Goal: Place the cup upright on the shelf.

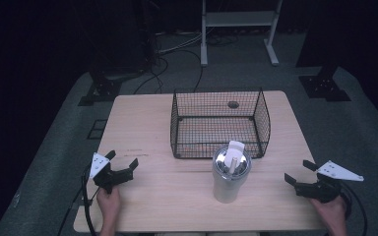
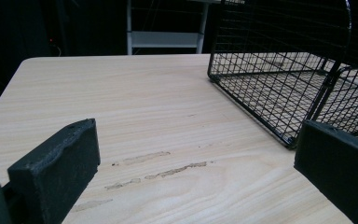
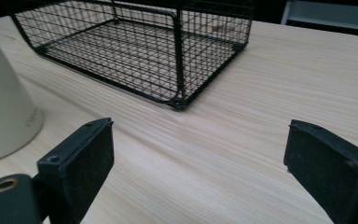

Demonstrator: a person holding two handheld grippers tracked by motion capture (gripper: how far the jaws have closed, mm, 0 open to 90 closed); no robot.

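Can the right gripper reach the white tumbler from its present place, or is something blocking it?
Probably yes. The right gripper is open, and only bare table lies between it and the white tumbler. The wire basket stands behind the tumbler, not in the path.

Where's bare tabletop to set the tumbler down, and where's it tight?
Free: the wide strip left of the wire basket, between it and the left gripper; also the near-right patch between the tumbler and the right gripper. Tight: the tumbler stands close against the basket's near wall.
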